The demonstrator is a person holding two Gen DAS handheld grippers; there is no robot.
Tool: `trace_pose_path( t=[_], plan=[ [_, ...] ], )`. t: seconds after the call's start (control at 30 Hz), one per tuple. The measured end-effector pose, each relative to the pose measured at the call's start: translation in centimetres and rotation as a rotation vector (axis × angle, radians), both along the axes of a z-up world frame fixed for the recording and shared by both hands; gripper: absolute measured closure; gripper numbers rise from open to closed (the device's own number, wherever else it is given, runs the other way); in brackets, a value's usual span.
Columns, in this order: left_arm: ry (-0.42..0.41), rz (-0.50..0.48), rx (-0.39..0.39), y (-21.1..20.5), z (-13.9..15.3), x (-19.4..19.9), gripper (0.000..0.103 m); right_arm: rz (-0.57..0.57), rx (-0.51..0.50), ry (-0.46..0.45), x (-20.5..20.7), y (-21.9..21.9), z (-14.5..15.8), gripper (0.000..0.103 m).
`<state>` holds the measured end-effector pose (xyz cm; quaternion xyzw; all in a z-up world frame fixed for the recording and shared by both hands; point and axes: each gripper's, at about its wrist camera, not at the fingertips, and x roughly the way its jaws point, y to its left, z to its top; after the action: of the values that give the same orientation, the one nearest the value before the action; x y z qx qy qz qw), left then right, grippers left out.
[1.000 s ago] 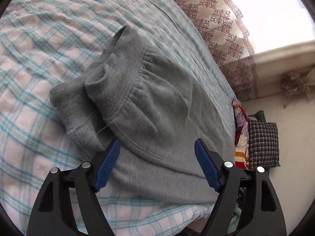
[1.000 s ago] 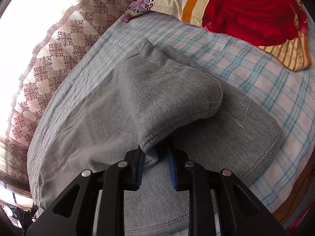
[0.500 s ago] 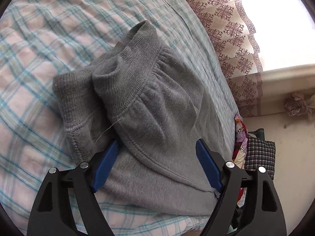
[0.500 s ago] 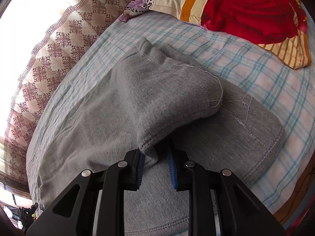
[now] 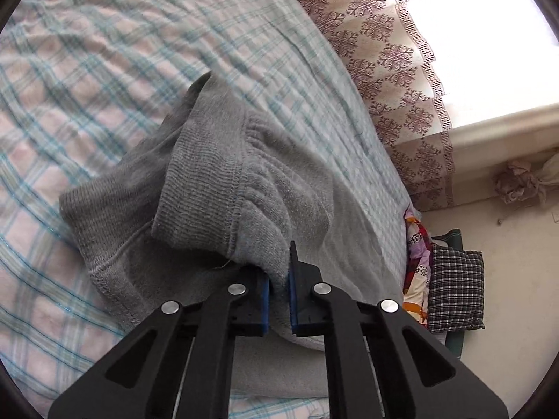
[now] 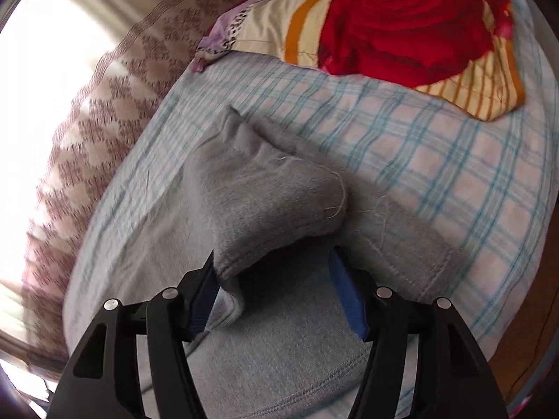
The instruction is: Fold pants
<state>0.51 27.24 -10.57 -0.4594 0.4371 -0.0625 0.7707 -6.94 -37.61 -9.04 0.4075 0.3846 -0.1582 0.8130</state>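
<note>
One pair of grey pants (image 5: 223, 188) lies bunched on the checked bedsheet (image 5: 104, 70), its ribbed waistband (image 5: 206, 178) turned over on itself near the bed's edge. We have our left gripper (image 5: 278, 293) clenched on a thick fold just below that waistband, its jaws having just closed onto the cloth. Our right gripper (image 6: 276, 296) has just been opening; its blue pads stand apart, and the hem end (image 6: 272, 209) it carried now droops against the left pad only, no longer pinched. We judge that one fold has just been laid over and released on the right, while the left takes hold for the following fold. Next we would need to lift the waistband end cleanly, carry it across the lower layers and keep the edges in line, since the soft knit sags easily. Beyond the pants sit a rose-print quilt (image 6: 401, 28), a patterned curtain (image 5: 391, 56) and a small checked cushion (image 5: 454, 289) on the floor. Much is uncertain: the right wrist view is smeared by motion, the gripper bodies hide the nearest cloth, and we cannot tell how many layers are stacked.
</note>
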Motion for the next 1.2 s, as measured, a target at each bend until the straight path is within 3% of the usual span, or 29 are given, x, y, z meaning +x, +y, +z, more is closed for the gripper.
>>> trace_pose_path(
  t=[0.27,0.4,0.47,0.53,0.67,0.83,0.93,1.07,1.2],
  plan=[
    [-0.07,0.002,0.015,1.0,3.3,0.2,0.096,-0.063,0.224,-0.101,0.0,-2.6,-0.3,0.04],
    [-0.081,-0.019,0.02,1.1,4.0,0.5,0.096,-0.07,0.235,-0.075,0.6,-3.3,-0.7,0.041],
    [-0.088,-0.03,0.036,1.0,4.3,0.4,0.096,-0.054,0.132,-0.029,1.7,-3.2,-0.4,0.074],
    [-0.095,-0.037,0.073,0.7,4.8,0.4,0.096,-0.043,0.015,-0.018,2.3,-2.8,0.6,0.093],
    [-0.117,-0.072,0.192,0.0,6.4,0.8,0.096,-0.014,-0.243,-0.068,2.5,-1.7,5.5,0.095],
    [-0.144,-0.151,0.274,-0.2,7.8,-0.3,0.095,-0.048,-0.279,-0.087,-0.7,-3.5,8.9,0.096],
    [-0.091,-0.207,0.322,-0.2,6.3,-2.0,0.095,-0.019,-0.284,-0.001,-2.8,-3.4,7.8,0.096],
    [0.014,-0.238,0.366,0.1,2.7,-4.4,0.095,-0.007,-0.263,0.12,-5.1,-3.1,3.9,0.096],
    [0.033,-0.255,0.43,-0.5,0.8,-5.7,0.094,-0.016,-0.239,0.143,-5.6,-3.5,2.3,0.095]
  ],
)
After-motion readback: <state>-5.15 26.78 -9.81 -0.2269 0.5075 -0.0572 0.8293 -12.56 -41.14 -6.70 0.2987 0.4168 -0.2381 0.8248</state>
